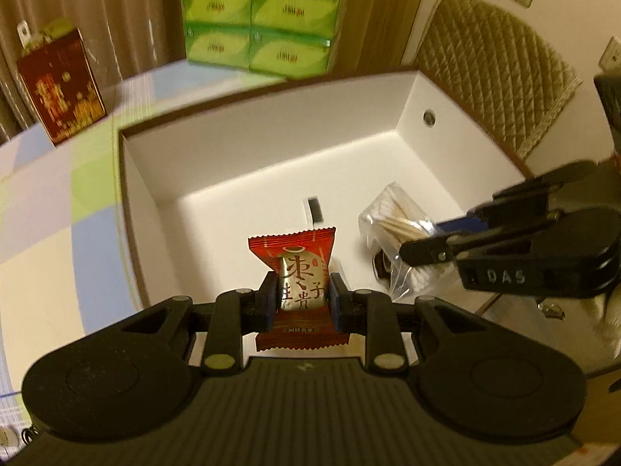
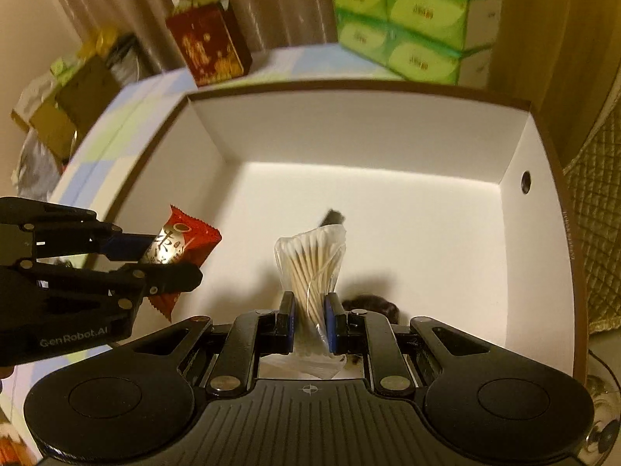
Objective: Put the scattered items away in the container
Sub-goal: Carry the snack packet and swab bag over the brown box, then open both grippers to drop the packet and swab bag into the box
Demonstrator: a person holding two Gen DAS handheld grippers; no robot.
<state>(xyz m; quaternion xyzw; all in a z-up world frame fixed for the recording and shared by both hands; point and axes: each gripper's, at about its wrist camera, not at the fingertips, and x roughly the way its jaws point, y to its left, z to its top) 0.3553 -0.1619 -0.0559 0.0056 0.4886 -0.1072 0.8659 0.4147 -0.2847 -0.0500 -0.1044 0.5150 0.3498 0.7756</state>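
Over white box [image 2: 361,136]: candy packet [image 1: 298,272], swab bag [image 2: 310,272] held

The box [image 2: 516,163] is white inside with a brown rim. The sweet wrapper [image 1: 300,272] is red with a silver middle and dark characters. The bag of cotton swabs [image 2: 310,268] is clear, its sticks pale tan with white tips. Both the left gripper [image 1: 302,299] and the right gripper [image 2: 309,320] are black with blue pads. The tissue packs [image 1: 260,11] are green, the gift bag [image 1: 62,85] dark red with gold, the cloth [image 1: 58,202] checked in blue, green and white, the cushion [image 1: 493,70] quilted tan
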